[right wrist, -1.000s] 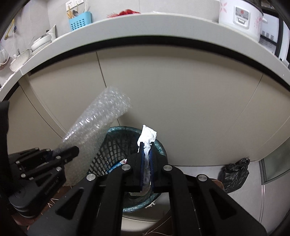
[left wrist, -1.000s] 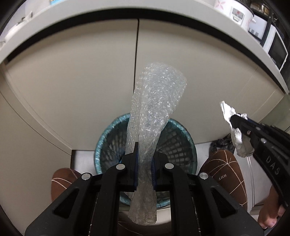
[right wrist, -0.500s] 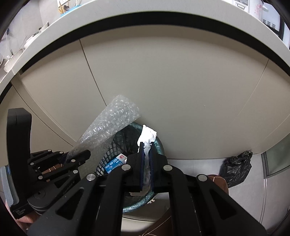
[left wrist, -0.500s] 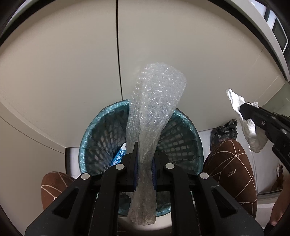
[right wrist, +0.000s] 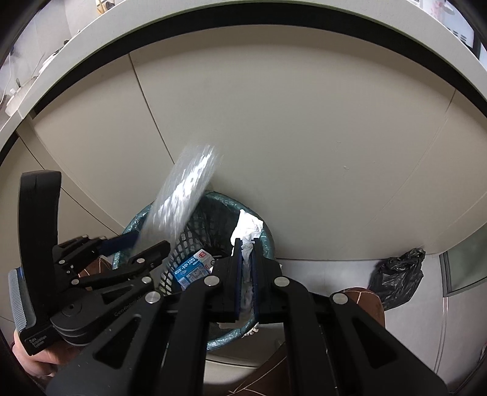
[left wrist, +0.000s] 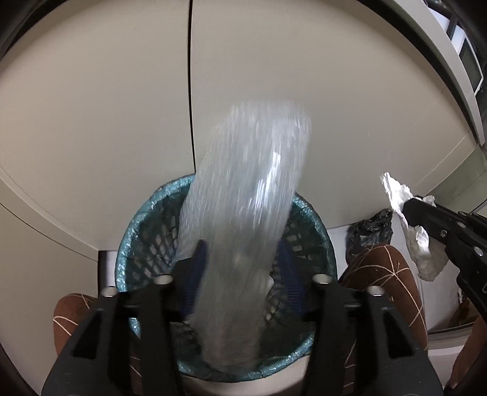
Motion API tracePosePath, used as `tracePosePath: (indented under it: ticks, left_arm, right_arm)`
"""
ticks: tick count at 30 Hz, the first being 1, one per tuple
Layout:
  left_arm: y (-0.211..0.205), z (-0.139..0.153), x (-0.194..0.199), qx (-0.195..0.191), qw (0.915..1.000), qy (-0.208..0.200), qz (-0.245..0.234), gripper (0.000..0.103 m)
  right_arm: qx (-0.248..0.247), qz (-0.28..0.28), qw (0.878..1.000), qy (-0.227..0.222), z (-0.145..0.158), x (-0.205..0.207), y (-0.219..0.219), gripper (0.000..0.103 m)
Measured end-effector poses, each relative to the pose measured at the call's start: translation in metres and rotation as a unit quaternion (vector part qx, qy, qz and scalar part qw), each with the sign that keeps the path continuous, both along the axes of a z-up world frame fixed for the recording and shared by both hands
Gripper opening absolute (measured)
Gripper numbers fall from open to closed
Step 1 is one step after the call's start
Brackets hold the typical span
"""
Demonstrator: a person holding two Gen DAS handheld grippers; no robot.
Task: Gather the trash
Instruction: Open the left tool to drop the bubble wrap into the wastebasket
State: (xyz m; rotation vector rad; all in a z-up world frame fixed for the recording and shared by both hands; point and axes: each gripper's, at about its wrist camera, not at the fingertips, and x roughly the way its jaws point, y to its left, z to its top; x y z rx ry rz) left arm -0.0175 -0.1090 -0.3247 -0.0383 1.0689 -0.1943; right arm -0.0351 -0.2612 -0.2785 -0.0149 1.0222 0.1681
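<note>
A blurred roll of clear bubble wrap (left wrist: pixel 243 207) stands between the fingers of my left gripper (left wrist: pixel 242 259), whose jaws are opening; the blue pads (left wrist: pixel 196 262) stand apart from it. Its lower end reaches into the teal mesh bin (left wrist: pixel 123 262) right below. The right wrist view shows the bubble wrap (right wrist: pixel 185 195) tilted over the bin (right wrist: pixel 222 196), above the left gripper (right wrist: pixel 137 243). My right gripper (right wrist: pixel 246 262) is shut on a crumpled white tissue (right wrist: pixel 248 224) over the bin's right side. In the left wrist view the tissue (left wrist: pixel 423 243) hangs to the right of the bin.
A blue and white carton (right wrist: pixel 191 268) lies inside the bin. Beige cabinet doors (left wrist: pixel 91 121) rise just behind it, under a counter edge (right wrist: pixel 274 18). A black plastic bag (right wrist: pixel 398 274) sits on the floor at the right. Brown patterned slippers (left wrist: pixel 380 274) flank the bin.
The left jaws have spread off the bubble wrap, which now blurs as it slips downward into the bin. Both grippers have sunk closer to the bin. The right still grips the tissue.
</note>
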Motion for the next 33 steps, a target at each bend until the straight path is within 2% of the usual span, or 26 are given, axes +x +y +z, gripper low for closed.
tracePosePath:
  ticks: [2,6,13,15,21,30,33]
  left_arm:
    - [-0.001,0.002,0.000,-0.002,1.0000,-0.005,0.001,0.060]
    - [0.001,0.011,-0.001,-0.005,0.9998,-0.019,0.006,0.075]
    - [0.025,0.038,-0.003,0.003,0.9976,-0.058,0.037,0.090]
    - [0.034,0.045,-0.005,0.010,0.9968,-0.066,0.044,0.097]
    - [0.064,0.054,-0.006,0.022,0.9948,-0.067,0.074,0.097]
    - [0.099,0.031,0.000,0.021,0.9938,-0.037,0.102,0.097]
    - [0.104,0.024,0.002,0.018,0.9938,-0.029,0.106,0.097]
  right_arm:
    - [0.001,-0.002,1.000,0.002,-0.001,0.001,0.000,0.005]
    - [0.006,-0.003,1.000,0.003,0.000,0.002,-0.001,0.005]
    - [0.029,0.010,0.999,-0.014,0.011,0.004,0.007,0.005]
    - [0.039,0.019,0.999,-0.018,0.012,0.005,0.013,0.005]
    - [0.041,0.043,0.998,-0.009,0.003,0.015,0.038,0.006]
    - [0.027,0.065,0.997,0.036,-0.026,0.028,0.065,0.008]
    - [0.022,0.065,0.996,0.048,-0.038,0.031,0.066,0.012]
